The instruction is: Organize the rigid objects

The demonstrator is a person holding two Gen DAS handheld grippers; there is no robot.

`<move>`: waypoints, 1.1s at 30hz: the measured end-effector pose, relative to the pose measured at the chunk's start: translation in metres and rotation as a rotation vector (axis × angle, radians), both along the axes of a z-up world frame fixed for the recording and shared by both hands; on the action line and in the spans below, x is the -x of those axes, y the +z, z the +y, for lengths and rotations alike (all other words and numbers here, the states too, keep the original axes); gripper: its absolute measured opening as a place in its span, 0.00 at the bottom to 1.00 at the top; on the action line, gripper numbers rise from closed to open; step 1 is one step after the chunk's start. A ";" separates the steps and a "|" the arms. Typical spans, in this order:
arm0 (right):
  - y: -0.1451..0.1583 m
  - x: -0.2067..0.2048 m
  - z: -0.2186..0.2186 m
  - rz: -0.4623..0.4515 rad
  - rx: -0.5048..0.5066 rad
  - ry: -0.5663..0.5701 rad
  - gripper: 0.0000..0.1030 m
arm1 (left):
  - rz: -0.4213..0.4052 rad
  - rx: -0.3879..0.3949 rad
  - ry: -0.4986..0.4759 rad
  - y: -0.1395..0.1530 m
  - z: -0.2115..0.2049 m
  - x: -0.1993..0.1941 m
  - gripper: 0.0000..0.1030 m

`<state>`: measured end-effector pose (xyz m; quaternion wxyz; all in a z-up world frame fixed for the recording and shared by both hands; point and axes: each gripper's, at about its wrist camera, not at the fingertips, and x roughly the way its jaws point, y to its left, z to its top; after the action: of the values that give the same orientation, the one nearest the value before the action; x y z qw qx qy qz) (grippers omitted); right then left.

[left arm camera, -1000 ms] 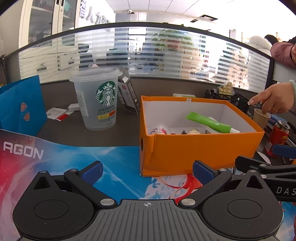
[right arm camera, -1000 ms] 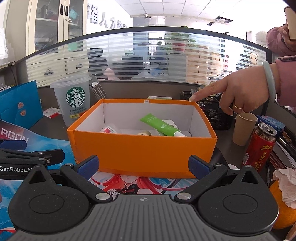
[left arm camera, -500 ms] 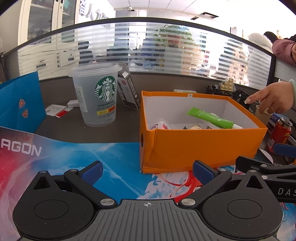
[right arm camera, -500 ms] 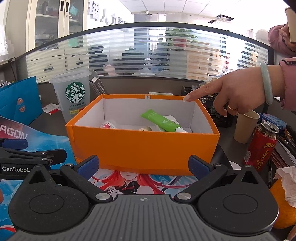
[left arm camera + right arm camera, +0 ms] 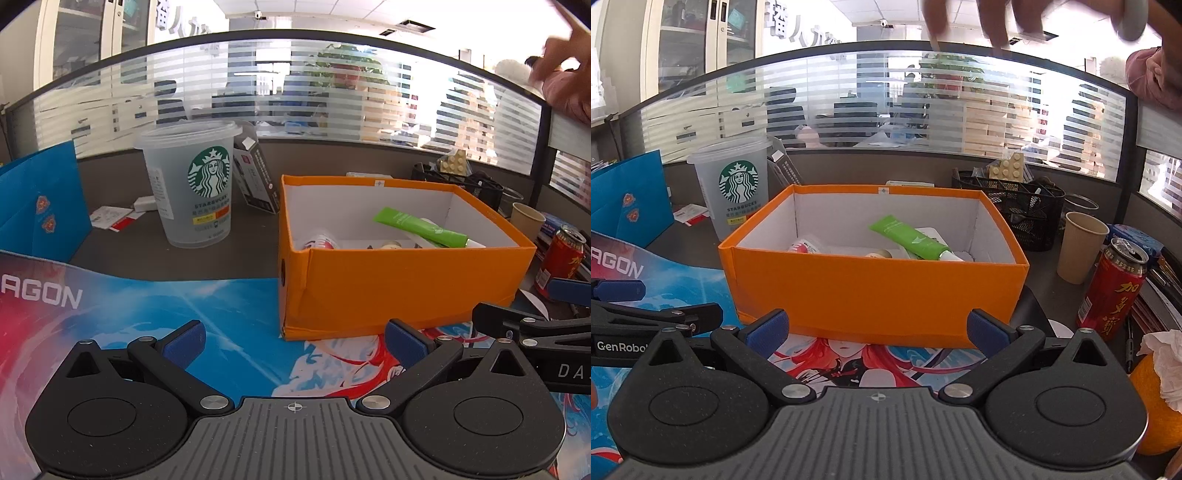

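Observation:
An orange box (image 5: 402, 284) (image 5: 875, 291) stands on the printed desk mat ahead of both grippers. It holds a green tube (image 5: 421, 227) (image 5: 908, 238), a small red-and-white container (image 5: 320, 243) (image 5: 804, 246) and other small items. My left gripper (image 5: 295, 341) is open and empty, in front of the box's left corner. My right gripper (image 5: 877, 330) is open and empty, close to the box's front wall.
A Starbucks cup (image 5: 192, 184) (image 5: 735, 186) and a dark carton (image 5: 258, 177) stand left of the box. A paper cup (image 5: 1080, 245), red can (image 5: 1112, 288), black mesh organizer (image 5: 1012, 206) and an orange (image 5: 1156, 410) stand right. A blue bag (image 5: 40, 203) is far left. A hand (image 5: 997, 18) hovers overhead.
The person's pointing hand has lifted from beside the box to the top of both views. Both grippers stay open and have risen a little.

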<state>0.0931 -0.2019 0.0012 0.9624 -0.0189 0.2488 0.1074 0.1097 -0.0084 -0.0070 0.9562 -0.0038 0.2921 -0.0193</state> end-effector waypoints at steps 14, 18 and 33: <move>-0.001 0.001 0.001 -0.002 0.000 0.000 1.00 | -0.005 -0.015 0.010 -0.001 -0.002 0.002 1.00; 0.000 0.001 0.001 -0.004 -0.001 -0.001 1.00 | -0.003 -0.010 0.011 -0.001 -0.002 0.002 1.00; -0.003 0.000 0.001 0.004 -0.007 0.002 1.00 | 0.017 -0.001 0.011 -0.003 -0.002 -0.001 1.00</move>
<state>0.0930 -0.2013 -0.0022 0.9618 -0.0156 0.2506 0.1092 0.1108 -0.0103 -0.0105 0.9537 -0.0049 0.3003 -0.0138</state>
